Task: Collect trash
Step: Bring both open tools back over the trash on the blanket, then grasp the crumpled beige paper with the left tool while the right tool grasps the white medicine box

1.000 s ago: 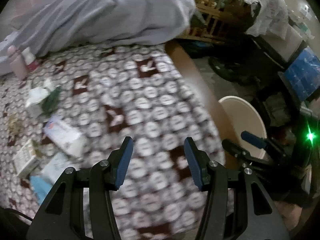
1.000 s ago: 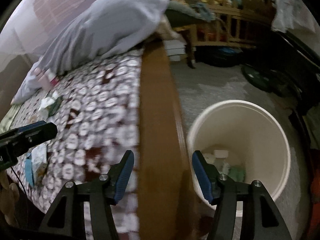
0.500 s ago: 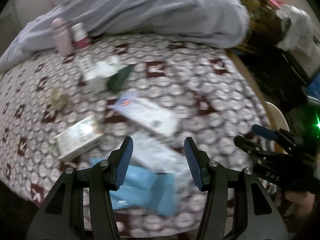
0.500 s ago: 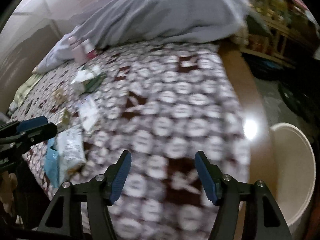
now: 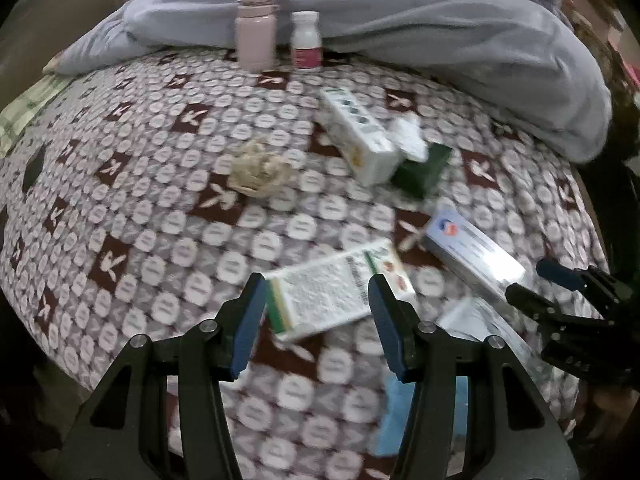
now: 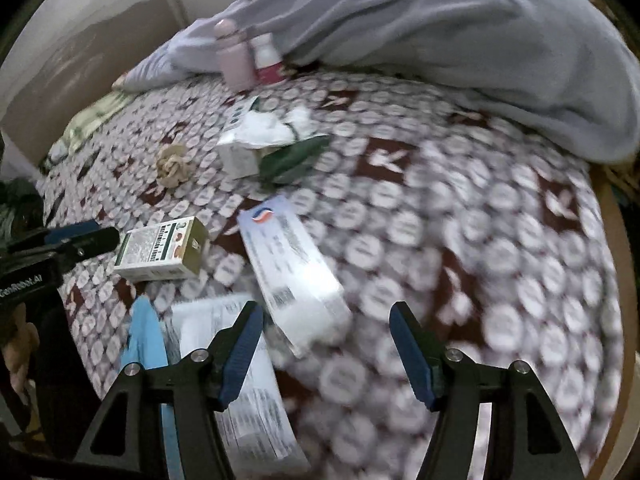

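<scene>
Trash lies on a patterned bed cover (image 5: 160,208). My left gripper (image 5: 318,316) is open, its jaws on either side of a white and green carton (image 5: 336,292), also in the right wrist view (image 6: 160,252). My right gripper (image 6: 326,344) is open above a long white box with a red and blue logo (image 6: 292,272), which also shows in the left wrist view (image 5: 472,256). Nearby lie a plastic wrapper (image 6: 236,376), a blue packet (image 6: 146,344), a crumpled beige wad (image 5: 256,170), a long white box (image 5: 356,136), white tissue (image 5: 408,136) and a dark green pouch (image 5: 424,168).
A pink bottle (image 5: 256,28) and a small white bottle (image 5: 306,40) stand at the far edge against a grey blanket (image 5: 440,28). The bed's wooden edge (image 6: 624,264) runs down the right side.
Both grippers have swung left from the white bucket and the bed's edge to over the trash on the bed. The bucket is out of view. Both stay open.
</scene>
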`<state>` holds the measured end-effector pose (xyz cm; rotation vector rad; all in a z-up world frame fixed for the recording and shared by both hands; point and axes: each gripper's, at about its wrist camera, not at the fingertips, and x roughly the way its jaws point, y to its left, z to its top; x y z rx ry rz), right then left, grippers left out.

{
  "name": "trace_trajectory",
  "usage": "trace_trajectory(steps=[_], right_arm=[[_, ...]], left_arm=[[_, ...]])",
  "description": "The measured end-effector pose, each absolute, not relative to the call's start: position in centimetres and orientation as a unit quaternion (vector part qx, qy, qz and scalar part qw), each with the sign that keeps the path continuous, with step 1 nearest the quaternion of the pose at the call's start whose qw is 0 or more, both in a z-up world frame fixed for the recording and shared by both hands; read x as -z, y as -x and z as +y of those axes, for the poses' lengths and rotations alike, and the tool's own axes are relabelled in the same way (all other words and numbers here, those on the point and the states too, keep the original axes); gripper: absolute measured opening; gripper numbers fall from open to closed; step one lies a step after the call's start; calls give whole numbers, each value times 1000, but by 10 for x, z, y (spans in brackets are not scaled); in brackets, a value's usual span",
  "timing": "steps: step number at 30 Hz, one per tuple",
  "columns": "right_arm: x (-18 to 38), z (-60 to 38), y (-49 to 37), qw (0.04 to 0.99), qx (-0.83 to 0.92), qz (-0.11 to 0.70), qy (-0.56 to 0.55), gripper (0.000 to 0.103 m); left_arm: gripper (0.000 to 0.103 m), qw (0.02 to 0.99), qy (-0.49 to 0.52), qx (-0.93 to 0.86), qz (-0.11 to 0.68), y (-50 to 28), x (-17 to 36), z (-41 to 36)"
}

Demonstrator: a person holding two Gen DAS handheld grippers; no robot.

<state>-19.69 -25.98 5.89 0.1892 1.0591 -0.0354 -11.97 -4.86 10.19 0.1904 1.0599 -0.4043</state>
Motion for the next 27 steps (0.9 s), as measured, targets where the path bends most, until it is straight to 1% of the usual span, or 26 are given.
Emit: trace_trajectory(steps=[9,10,11,12,13,16,20,22,26,27], right_arm=[[-29,-230,139,840,-4,543,-24,64],[-29,-229,137,842,2,539,-18,62],[-30,-229,138,846,5,533,-16,57],[-32,-231,139,850,10,526,-15,49],[-33,-233,141,852,17,523,-13,48],[-37,-245,149,858,49,510,-16,48],[-35,-268,159,857,78,507,-54,48],[-31,-274,163,854,74,509,-77,48],[-31,-273,166,857,76,504,-74,49],[-31,-272,167,859,75,501,-75,49]], left_arm=[[51,838,-45,179,513,69,-87,-22],[51,840,-42,177,511,62,-86,-21],[51,841,-41,175,511,56,-85,-21],[52,842,-40,173,510,49,-83,-21],[52,842,-39,173,509,42,-81,-22],[52,845,-42,168,505,24,-74,-28],[52,854,-59,153,494,6,-65,-40],[52,851,-69,154,497,-3,-56,-46],[52,837,-82,165,515,-13,-37,-55],[48,829,-77,171,526,-16,-32,-55]])
